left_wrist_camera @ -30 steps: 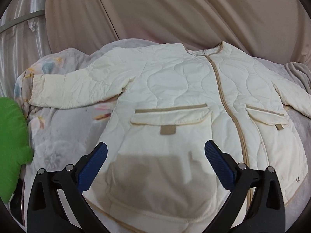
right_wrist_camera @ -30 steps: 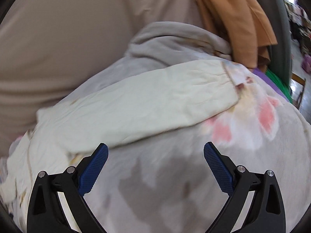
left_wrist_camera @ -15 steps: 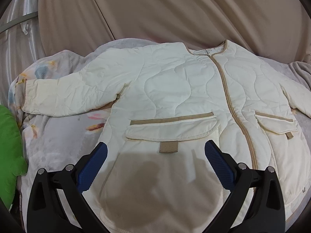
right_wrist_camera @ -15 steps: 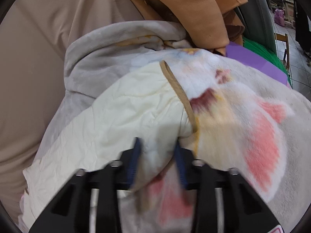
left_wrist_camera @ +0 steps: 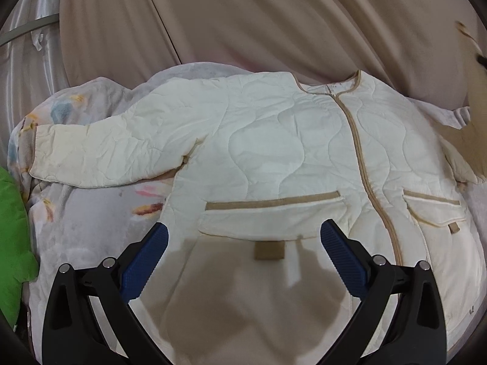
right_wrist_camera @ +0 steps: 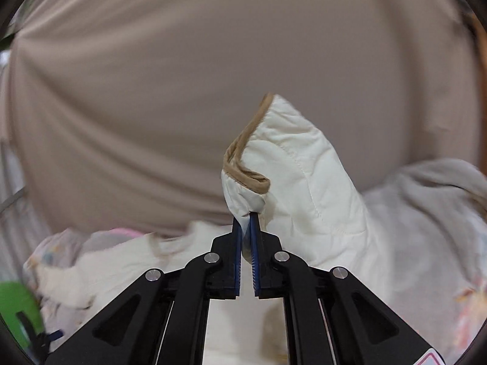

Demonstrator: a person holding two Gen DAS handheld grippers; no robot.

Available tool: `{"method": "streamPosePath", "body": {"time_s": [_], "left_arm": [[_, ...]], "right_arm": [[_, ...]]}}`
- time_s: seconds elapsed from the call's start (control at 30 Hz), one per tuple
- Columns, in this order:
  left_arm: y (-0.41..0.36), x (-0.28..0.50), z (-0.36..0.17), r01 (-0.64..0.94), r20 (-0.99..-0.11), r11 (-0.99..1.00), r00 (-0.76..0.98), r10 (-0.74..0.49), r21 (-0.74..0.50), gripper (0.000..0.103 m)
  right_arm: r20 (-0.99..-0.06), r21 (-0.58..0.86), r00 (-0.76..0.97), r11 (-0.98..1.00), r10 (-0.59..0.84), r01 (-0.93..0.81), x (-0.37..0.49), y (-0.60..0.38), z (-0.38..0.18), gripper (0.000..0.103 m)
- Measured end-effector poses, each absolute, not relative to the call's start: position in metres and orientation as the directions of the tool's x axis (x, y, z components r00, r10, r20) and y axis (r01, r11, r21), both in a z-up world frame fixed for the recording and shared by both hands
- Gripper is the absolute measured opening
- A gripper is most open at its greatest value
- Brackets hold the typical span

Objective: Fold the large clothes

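Blanket (left_wrist_camera: pixel 91 228) | jacket (left_wrist_camera: pixel 274 152) hem hidden | cuff (right_wrist_camera: pixel 258 164) pinched, right gripper (right_wrist_camera: pixel 246 228)

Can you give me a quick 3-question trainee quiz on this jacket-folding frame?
1. True or false: the left tongs are shut on the jacket.
2. Which part do the right tongs pinch? A) sleeve cuff B) pocket flap C) collar
3. Fill in: the jacket's other sleeve lies flat on the floral ____.

Key: 1 false, they are open above the hem. 2 A. 3 blanket.
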State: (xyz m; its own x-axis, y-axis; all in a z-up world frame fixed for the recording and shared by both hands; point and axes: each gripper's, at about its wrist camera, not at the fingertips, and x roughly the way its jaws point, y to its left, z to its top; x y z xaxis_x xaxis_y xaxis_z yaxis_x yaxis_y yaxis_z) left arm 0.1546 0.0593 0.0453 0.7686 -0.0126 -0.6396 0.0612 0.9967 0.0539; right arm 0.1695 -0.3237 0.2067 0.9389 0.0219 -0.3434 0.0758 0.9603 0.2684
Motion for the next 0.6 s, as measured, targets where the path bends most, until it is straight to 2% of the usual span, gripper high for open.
{"method": "streamPosePath", "body": {"time_s": [0.17,0.33,0.47,0.6], "left_arm": [[0.075,0.165,0.053,0.067,-0.640,0.998,0.767,-0.042,0.016,0.098],[0.090,0.189,0.054,0.090,-0.665,0.995,0.740,-0.102,-0.053,0.098],[0.093,0.218,0.048,0.126,-0.698,0.979,0.686,-0.204,-0.162,0.098],[0.081,0.249,0.040,0.177,-0.717,0.936,0.604,-0.348,-0.306,0.098]], "right_arm": [[-0.424,0.209,0.880,0.968,0.215,-0.136,0.239,-0.200,0.183,0.006],[-0.587,0.177,0.744,0.948,0.318,-0.265,0.281,-0.102,0.102,0.008],[-0.688,0.155,0.648,0.939,0.326,-0.308,0.282,-0.060,0.045,0.031],[-0.675,0.189,0.639,0.924,0.368,-0.333,0.252,-0.069,0.044,0.037]]}}
